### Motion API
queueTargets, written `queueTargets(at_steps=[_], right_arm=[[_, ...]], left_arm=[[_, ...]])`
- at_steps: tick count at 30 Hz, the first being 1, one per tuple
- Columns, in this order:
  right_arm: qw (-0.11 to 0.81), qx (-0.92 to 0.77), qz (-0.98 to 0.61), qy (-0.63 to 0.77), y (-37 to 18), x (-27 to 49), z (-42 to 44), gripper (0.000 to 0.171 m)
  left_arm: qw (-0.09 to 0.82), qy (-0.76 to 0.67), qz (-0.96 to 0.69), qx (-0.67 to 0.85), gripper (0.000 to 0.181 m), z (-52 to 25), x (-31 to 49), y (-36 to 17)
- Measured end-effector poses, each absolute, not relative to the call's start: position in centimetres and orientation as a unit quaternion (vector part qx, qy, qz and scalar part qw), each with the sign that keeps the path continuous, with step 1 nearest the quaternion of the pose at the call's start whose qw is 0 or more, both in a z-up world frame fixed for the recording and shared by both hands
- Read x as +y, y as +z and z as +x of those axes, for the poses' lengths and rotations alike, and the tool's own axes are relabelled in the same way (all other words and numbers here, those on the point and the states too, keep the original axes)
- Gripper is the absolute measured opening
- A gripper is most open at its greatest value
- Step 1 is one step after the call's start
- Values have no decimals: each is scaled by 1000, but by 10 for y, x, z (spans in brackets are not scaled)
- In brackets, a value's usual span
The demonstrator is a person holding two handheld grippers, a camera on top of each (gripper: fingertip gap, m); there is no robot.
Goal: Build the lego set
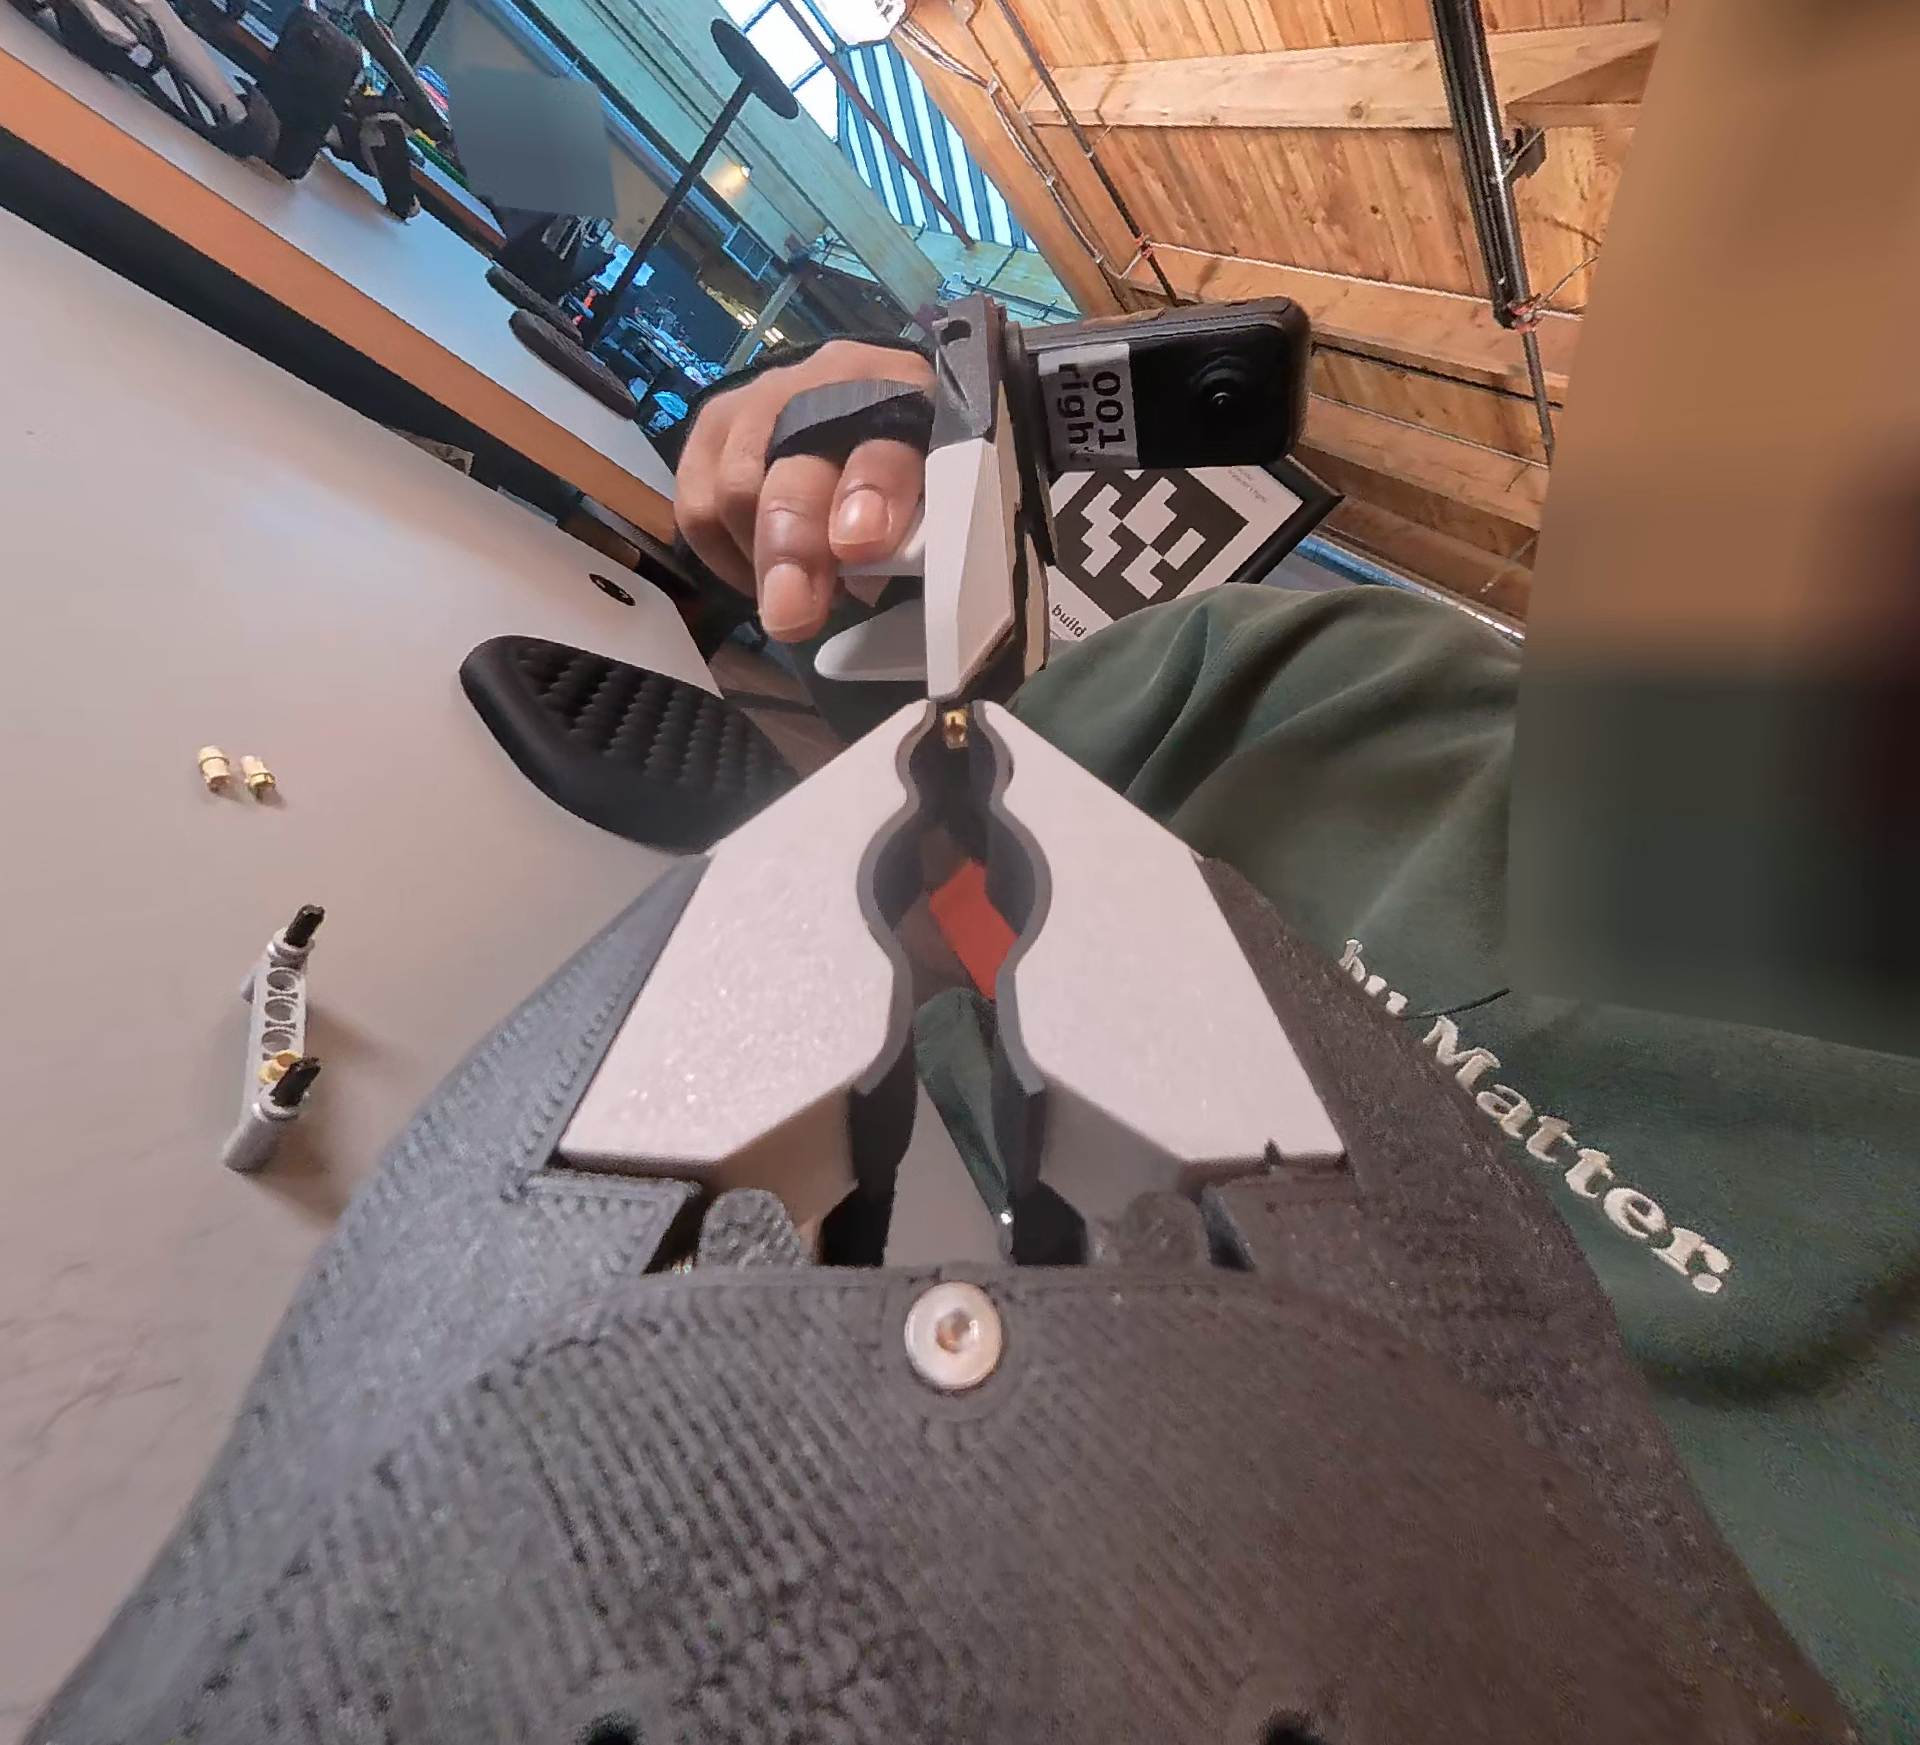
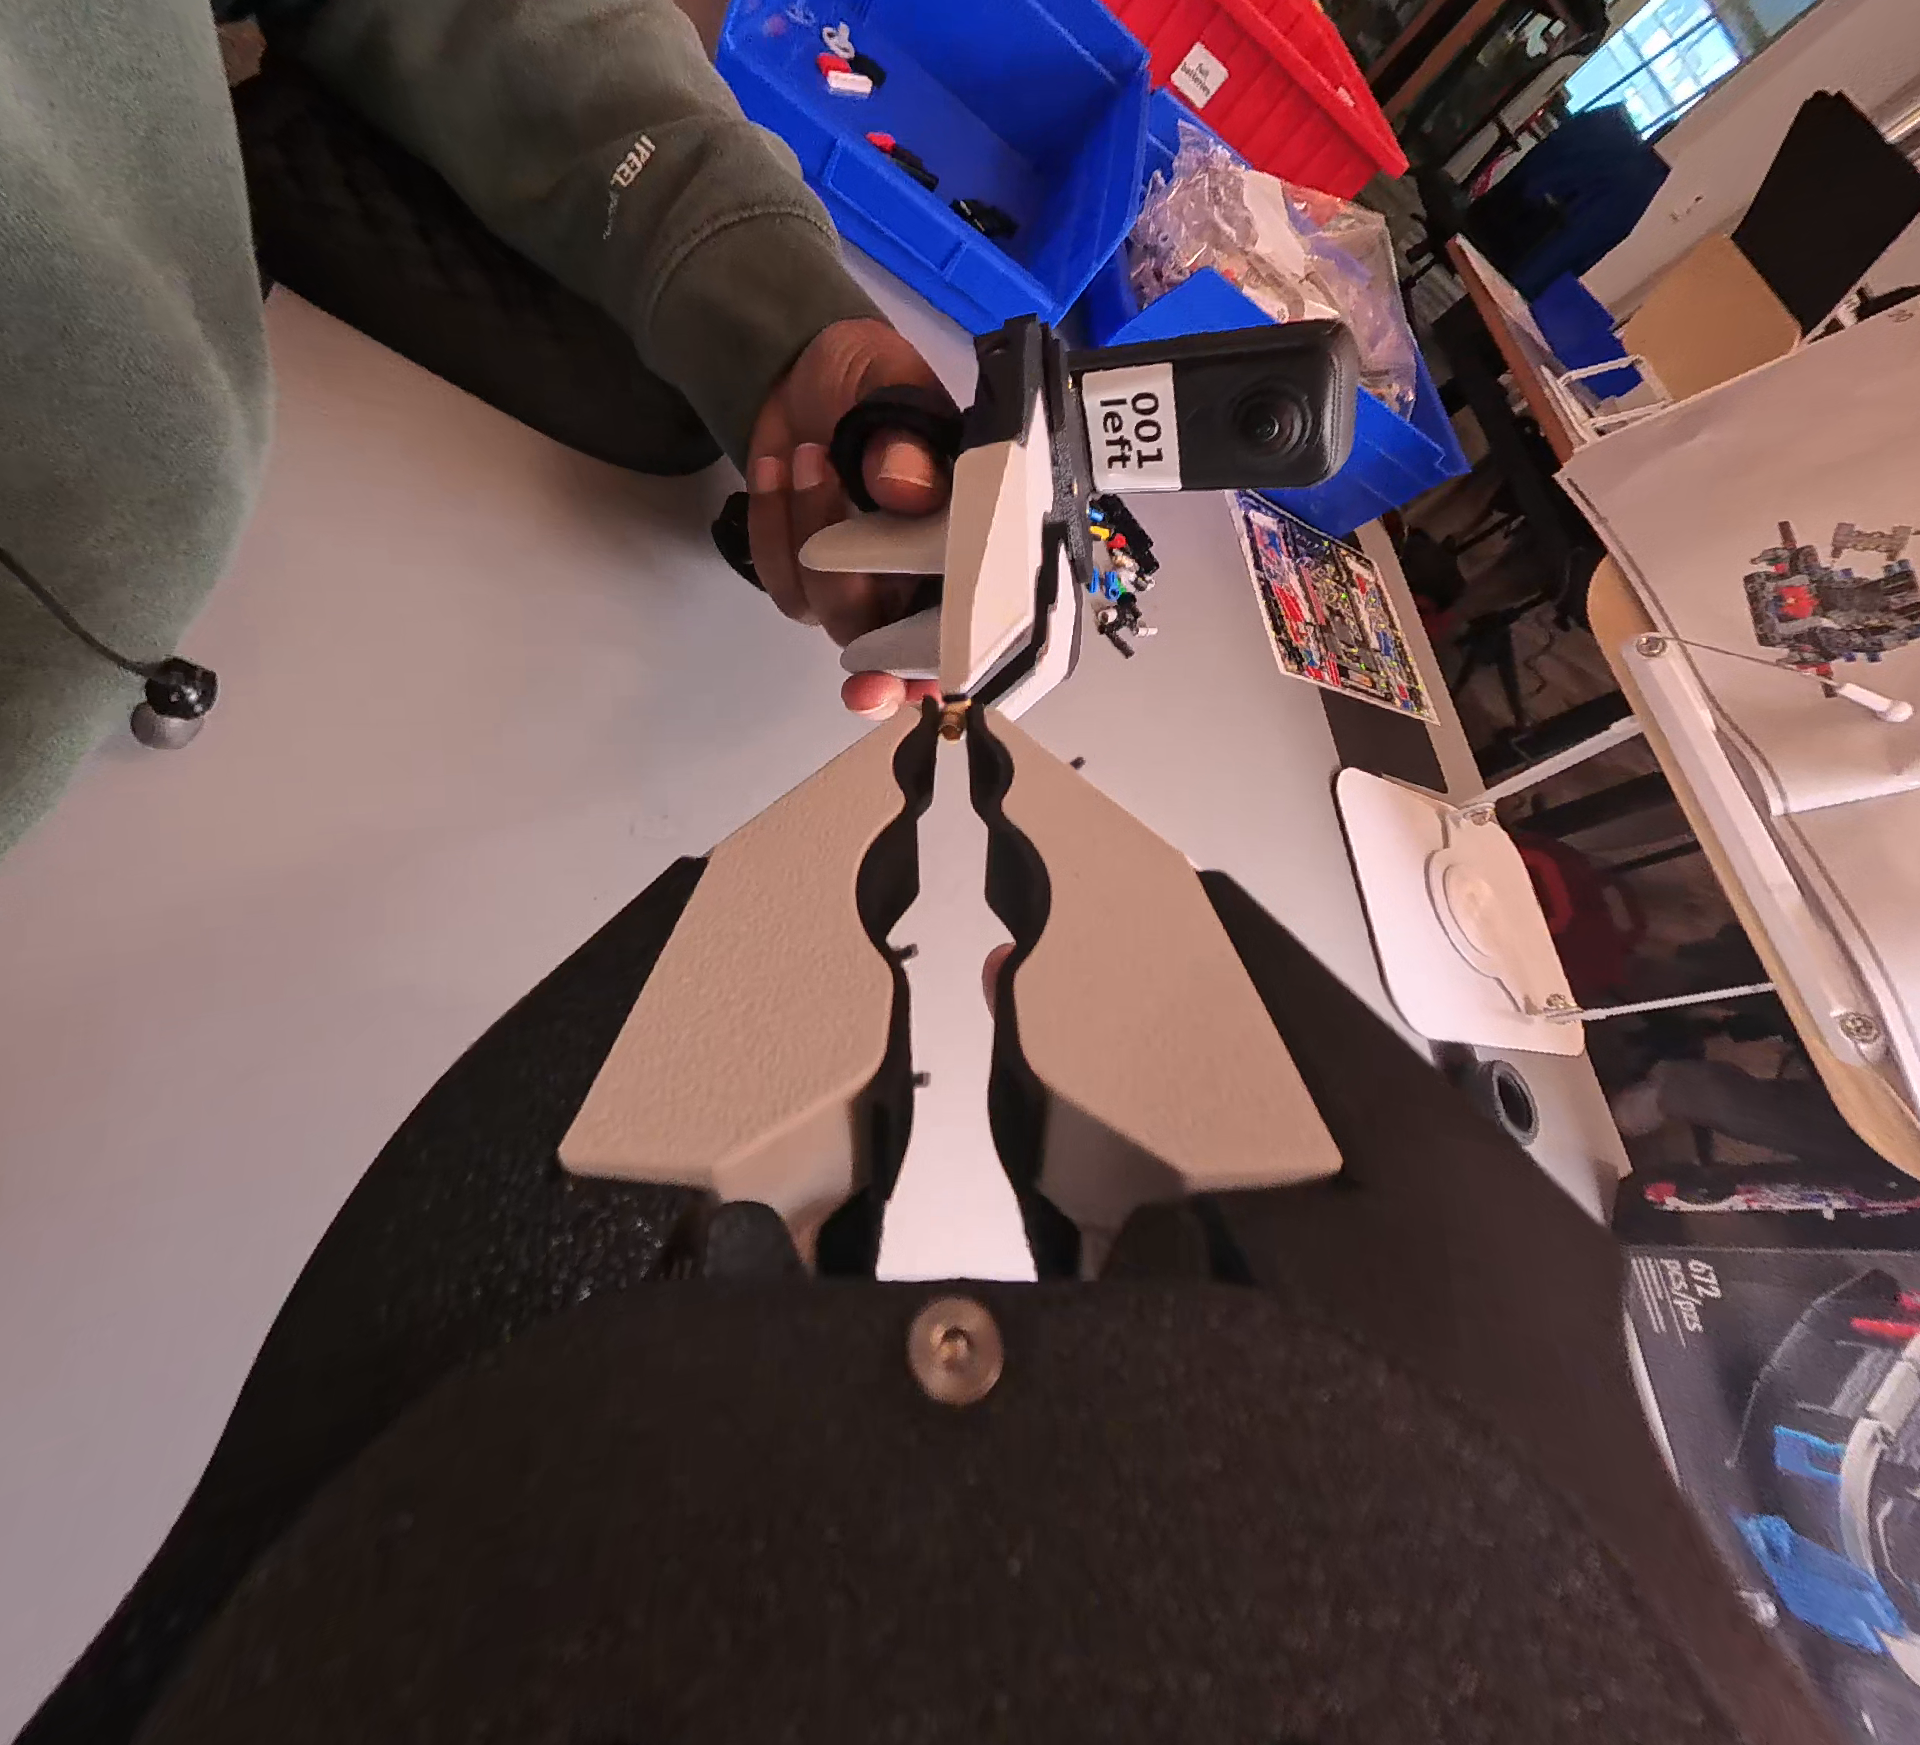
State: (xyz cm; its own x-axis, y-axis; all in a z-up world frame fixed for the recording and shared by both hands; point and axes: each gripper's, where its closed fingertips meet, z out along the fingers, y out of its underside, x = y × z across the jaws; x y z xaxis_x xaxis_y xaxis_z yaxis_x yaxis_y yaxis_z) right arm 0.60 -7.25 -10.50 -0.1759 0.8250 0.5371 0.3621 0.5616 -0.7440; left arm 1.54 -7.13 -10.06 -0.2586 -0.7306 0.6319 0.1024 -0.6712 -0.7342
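Left wrist view: the left gripper (image 1: 954, 727) is raised off the grey table (image 1: 208, 552), its fingers closed at the tips on a small tan peg (image 1: 953, 731). The right gripper (image 1: 961, 682) is met tip to tip, held by a hand (image 1: 800, 490); whether its fingers pinch the same peg cannot be told here. The peg's long axis appears to run along the left gripper's fingers, its free end directed at the opposite gripper. On the table, well apart from the grippers, a grey beam (image 1: 275, 1041) with black pins is seen, and two loose tan pegs (image 1: 237, 770) lie side by side beyond it.

Right wrist view: the right gripper (image 2: 951, 727) is seen nearly closed, its tips set on either side of the tan peg (image 2: 951, 724), which is gripped at the meeting point with the left gripper (image 2: 961, 698). The peg's axis again lies roughly in line with the fingers. Blue bins (image 2: 935, 85), a printed instruction sheet (image 2: 1330, 615) and the set's box (image 2: 1766, 1435) are noted around the table.

Risk, as judged: the peg is small and held only at the extreme tips. If one gripper is released before the other has a firm pinch, or if the two are slightly misaligned, the peg is likely to twist sideways or drop to the table.
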Motion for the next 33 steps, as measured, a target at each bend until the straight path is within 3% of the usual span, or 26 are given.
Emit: queueTargets(at_steps=[5,10,12,15,21,33], right_arm=[[518,-717,-399,242,-100,-73,4,4],[478,-724,-435,242,-110,-65,7,4],[434,-743,-461,217,-125,-52,11,4],[338,-782,-492,178,-158,-34,18,3],[197,-826,-511,137,-208,-12,20,3],[137,-841,-511,115,-233,-9,19,3]], left_arm=[[273,-754,-528,278,3,14,-71,-96],[303,-714,-561,290,9,14,-61,-106],[351,-632,-608,330,19,8,-45,-124],[398,-441,-689,417,20,-5,-20,-173],[361,-263,-736,509,19,0,-14,-237],[362,-252,-724,530,6,14,-12,-239]])
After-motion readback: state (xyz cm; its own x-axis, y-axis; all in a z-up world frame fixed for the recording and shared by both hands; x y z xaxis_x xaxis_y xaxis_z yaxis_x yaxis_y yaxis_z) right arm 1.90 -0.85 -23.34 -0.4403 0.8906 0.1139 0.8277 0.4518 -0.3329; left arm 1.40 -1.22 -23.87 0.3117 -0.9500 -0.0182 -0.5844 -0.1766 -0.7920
